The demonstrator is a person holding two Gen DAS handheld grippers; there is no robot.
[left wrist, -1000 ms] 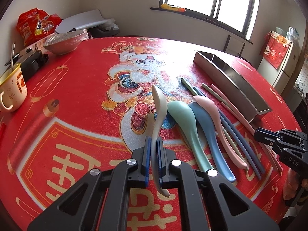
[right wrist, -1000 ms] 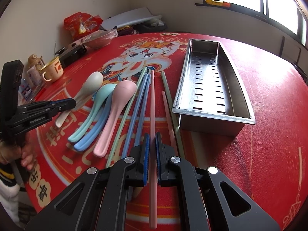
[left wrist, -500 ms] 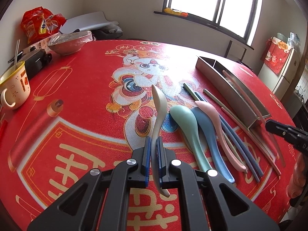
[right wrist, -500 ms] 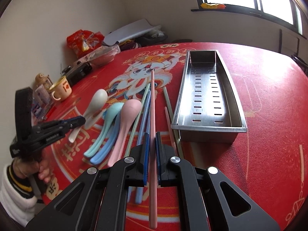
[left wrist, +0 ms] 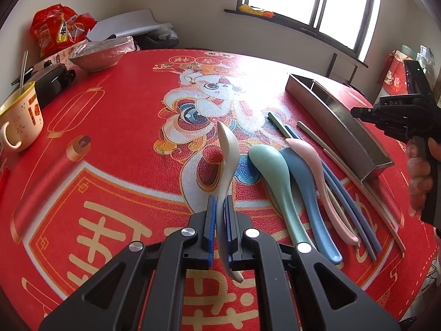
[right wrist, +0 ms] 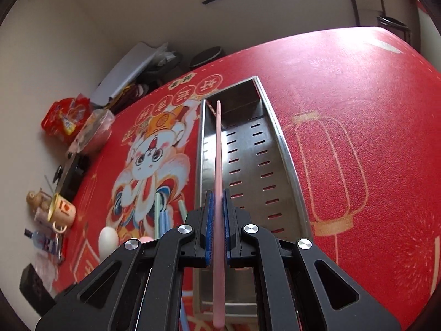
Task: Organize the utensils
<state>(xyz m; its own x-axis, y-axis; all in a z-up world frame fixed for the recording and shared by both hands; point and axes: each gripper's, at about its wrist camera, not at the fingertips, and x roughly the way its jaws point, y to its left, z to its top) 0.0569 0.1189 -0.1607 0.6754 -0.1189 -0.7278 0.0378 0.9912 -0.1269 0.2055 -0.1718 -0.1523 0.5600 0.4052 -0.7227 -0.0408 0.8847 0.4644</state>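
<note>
The left tool (left wrist: 219, 231) is clamped on the handle of a white spoon (left wrist: 227, 165), whose bowl points away toward the middle of the desk (left wrist: 110, 127), a round top under a red festive cloth. Just to its right lie a green spoon (left wrist: 271, 176), a blue spoon (left wrist: 306, 190) and a pink spoon (left wrist: 317, 171), side by side and overlapping, handles toward the near edge. Beyond them, toward the right edge, a few loose chopsticks (left wrist: 347, 193) in blue, green and pink lie roughly parallel on the cloth, beside the near long wall of the steel utensil tray (left wrist: 339, 127).

The right tool (right wrist: 217, 223) is clamped on a pink chopstick (right wrist: 218, 149). The stick runs lengthwise above the tray (right wrist: 278, 143), close to its left wall, its far tip near the tray's far end; whether it touches the slotted floor cannot be told. In the left wrist view the same tool (left wrist: 366, 114) shows in the right hand (left wrist: 420, 176), above the tray's near end.

Farther off, along the far left edge, stand a cream mug (left wrist: 20, 118) with a metal handle sticking out, a black case (left wrist: 52, 82), a covered bowl (left wrist: 100, 55) and a red snack bag (left wrist: 59, 30).
</note>
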